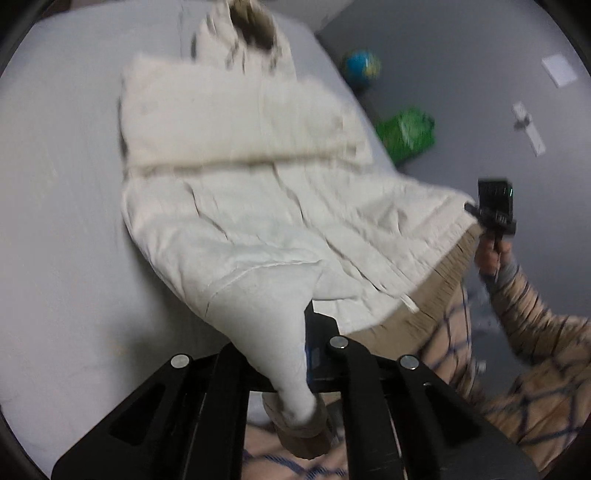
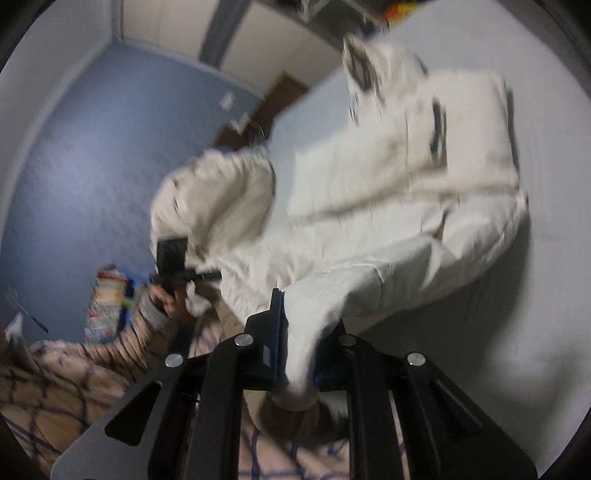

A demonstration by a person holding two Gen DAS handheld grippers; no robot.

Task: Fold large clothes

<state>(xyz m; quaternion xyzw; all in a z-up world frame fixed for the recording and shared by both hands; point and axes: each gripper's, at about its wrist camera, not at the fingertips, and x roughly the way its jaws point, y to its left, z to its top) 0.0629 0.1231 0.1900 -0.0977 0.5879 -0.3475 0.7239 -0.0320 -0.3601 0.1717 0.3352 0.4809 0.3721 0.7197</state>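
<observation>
Jacket (image 1: 251, 206) motion-blurred; dark collar trim (image 1: 255, 29) perhaps fur, cut off by top edge.

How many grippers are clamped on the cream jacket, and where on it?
2. The left gripper pinches one near corner of the cream jacket; the right gripper pinches the other. The rest lies on the grey bed.

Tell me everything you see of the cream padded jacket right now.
The cream padded jacket, quilted, with dark trim near its far end, lies partly on the pale grey bed sheet. Its near edge is lifted: the left tongs and right tongs each pinch a bunched corner. The picture is blurred.
</observation>
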